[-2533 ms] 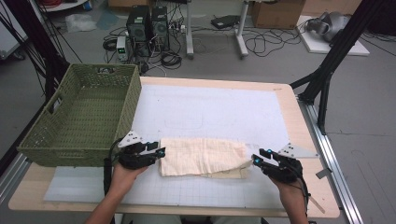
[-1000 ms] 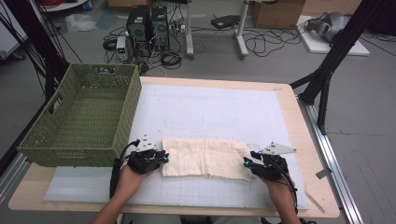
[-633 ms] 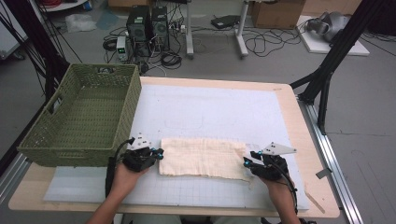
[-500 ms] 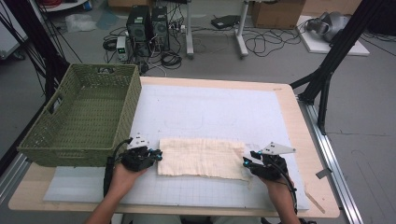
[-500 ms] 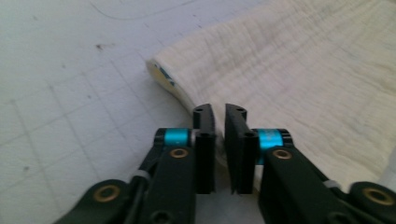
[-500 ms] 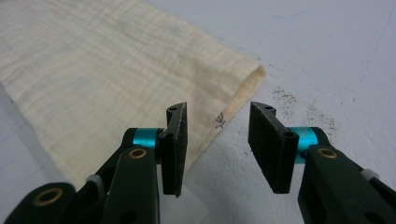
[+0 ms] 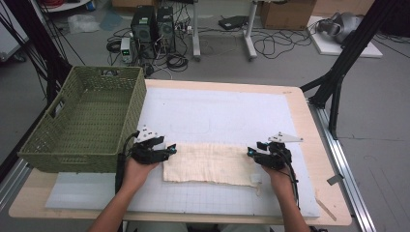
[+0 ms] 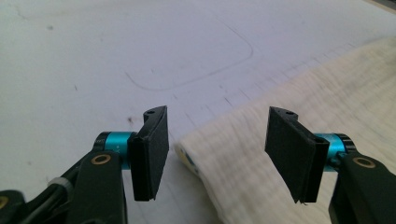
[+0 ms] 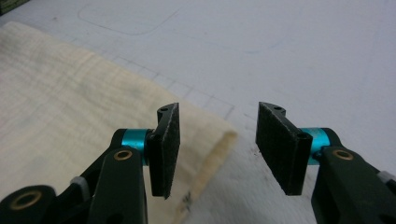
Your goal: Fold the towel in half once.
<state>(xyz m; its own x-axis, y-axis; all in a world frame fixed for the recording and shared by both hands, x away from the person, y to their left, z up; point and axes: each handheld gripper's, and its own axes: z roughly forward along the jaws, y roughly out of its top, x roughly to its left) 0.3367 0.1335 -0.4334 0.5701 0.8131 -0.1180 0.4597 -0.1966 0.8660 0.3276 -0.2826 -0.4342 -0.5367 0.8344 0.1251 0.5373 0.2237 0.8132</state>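
Cream cloth folded and released, basket step still open

Cream cloth (image 7: 209, 164) lies flat as a long folded strip in the lower middle of the high view, on the white mat (image 7: 217, 116) that covers the worktop (image 7: 309, 125). Edges look fairly square, though a small tab sticks out at its lower right corner.

Left gripper (image 7: 167, 151) sits at the strip's left end. In the left gripper view its jaws have just been opening and now stand wide apart; the cloth's rounded folded corner (image 8: 196, 156) lies on the mat below the gap, and neither pad presses on it. Nothing held.

Right gripper (image 7: 251, 152) sits at the strip's right end. In the right gripper view its jaws have also just been opening, to a moderate gap; the cloth's corner (image 9: 219, 140) lies under the left pad, not pinched. Nothing held.

My read: this fold is done and both ends have been let go. Left to do, probably: another fold to shorten the strip, then moving it into the green woven basket (image 7: 84, 121) at the left of the high view, which looks empty. Can't confirm the fold count from here.
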